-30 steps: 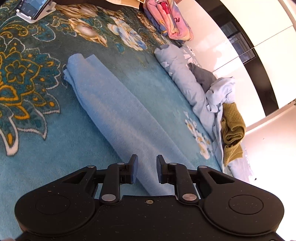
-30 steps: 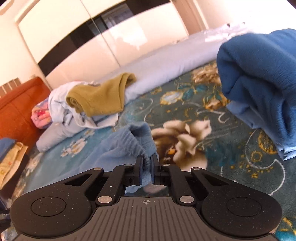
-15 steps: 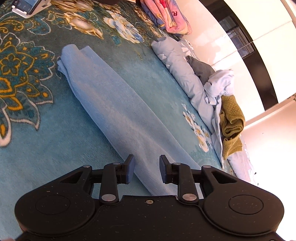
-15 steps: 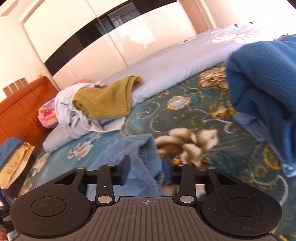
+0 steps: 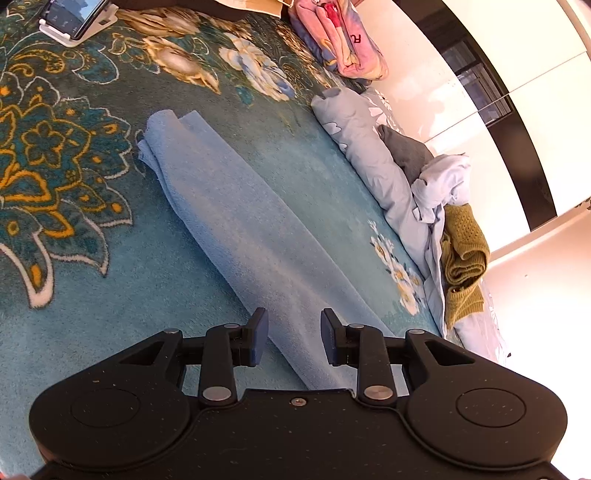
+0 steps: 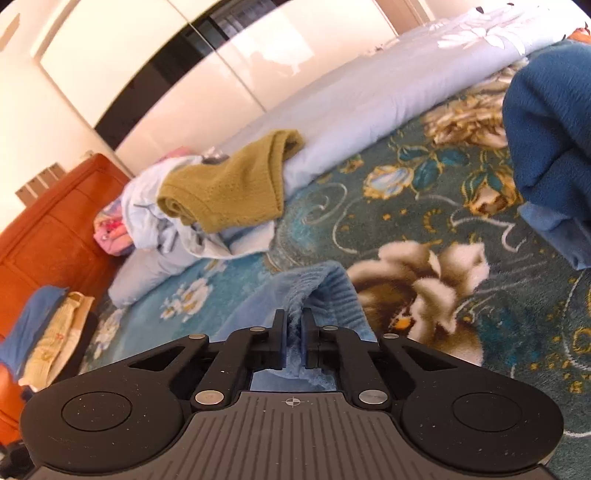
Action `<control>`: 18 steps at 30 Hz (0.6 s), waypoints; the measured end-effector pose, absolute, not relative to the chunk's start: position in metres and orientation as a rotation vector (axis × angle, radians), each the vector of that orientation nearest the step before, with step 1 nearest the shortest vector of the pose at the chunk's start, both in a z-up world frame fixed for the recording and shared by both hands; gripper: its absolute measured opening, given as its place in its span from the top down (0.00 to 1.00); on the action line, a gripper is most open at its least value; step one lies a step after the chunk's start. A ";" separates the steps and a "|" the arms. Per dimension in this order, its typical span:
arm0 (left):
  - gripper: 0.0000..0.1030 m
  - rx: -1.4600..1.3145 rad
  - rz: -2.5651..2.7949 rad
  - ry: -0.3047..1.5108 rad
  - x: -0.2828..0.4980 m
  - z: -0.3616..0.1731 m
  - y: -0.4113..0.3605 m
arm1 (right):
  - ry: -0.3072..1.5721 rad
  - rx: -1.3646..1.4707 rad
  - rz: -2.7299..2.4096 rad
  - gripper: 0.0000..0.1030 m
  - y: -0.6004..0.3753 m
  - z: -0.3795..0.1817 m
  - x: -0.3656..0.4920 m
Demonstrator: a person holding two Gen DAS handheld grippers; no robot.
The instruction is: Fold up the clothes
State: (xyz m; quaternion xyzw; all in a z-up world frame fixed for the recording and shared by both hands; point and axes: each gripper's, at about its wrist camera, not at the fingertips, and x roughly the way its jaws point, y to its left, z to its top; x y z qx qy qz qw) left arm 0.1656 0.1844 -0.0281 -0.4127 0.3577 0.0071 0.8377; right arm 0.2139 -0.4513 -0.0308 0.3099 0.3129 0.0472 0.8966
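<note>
A light blue garment [image 5: 236, 221] lies folded lengthwise in a long strip on the teal floral blanket [image 5: 74, 280]. My left gripper [image 5: 293, 338] is open and empty, hovering over the near end of the strip. In the right wrist view my right gripper [image 6: 293, 341] is shut on the ribbed hem of the same light blue garment [image 6: 332, 291], which bunches up between and above the pads.
A pile with an olive knit sweater [image 6: 229, 188] and pale blue laundry [image 5: 439, 188] lies along the rolled duvet [image 6: 369, 110]. A dark blue folded garment [image 6: 550, 140] sits at right. A phone on a stand [image 5: 74, 18] stands far left. An orange headboard [image 6: 44, 236] stands behind.
My right gripper opened half a second ago and has shut again on the garment's hem. My left gripper stays open and has shifted slightly over the strip.
</note>
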 end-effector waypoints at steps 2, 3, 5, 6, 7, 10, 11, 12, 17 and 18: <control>0.73 -0.873 0.019 0.761 0.165 -0.029 0.185 | 0.649 0.678 0.054 0.95 -0.462 -0.031 0.211; 0.73 -0.876 0.020 0.763 0.165 -0.029 0.185 | 0.663 0.680 0.042 0.95 -0.465 -0.033 0.212; 0.73 -0.878 0.017 0.768 0.166 -0.029 0.184 | 0.681 0.648 0.029 0.94 -0.463 -0.036 0.211; 0.72 -0.878 0.015 0.770 0.166 -0.029 0.183 | 0.677 0.652 0.026 0.92 -0.463 -0.036 0.209; 0.72 -0.878 0.013 0.768 0.165 -0.029 0.182 | 0.663 0.671 0.024 0.91 -0.465 -0.036 0.205; 0.70 -0.881 0.006 0.761 0.165 -0.028 0.182 | 0.627 0.711 0.009 0.87 -0.469 -0.033 0.188; 0.68 -0.883 0.005 0.759 0.165 -0.028 0.182 | 0.621 0.714 0.000 0.87 -0.470 -0.032 0.180; 0.68 -0.885 0.007 0.757 0.164 -0.029 0.182 | 0.626 0.723 -0.006 0.86 -0.471 -0.034 0.172; 0.68 -0.904 0.006 0.772 0.164 -0.037 0.180 | 0.732 0.815 -0.007 0.76 -0.466 -0.067 0.145; 0.68 -0.909 0.002 0.777 0.164 -0.038 0.179 | 0.738 0.836 -0.002 0.75 -0.462 -0.074 0.144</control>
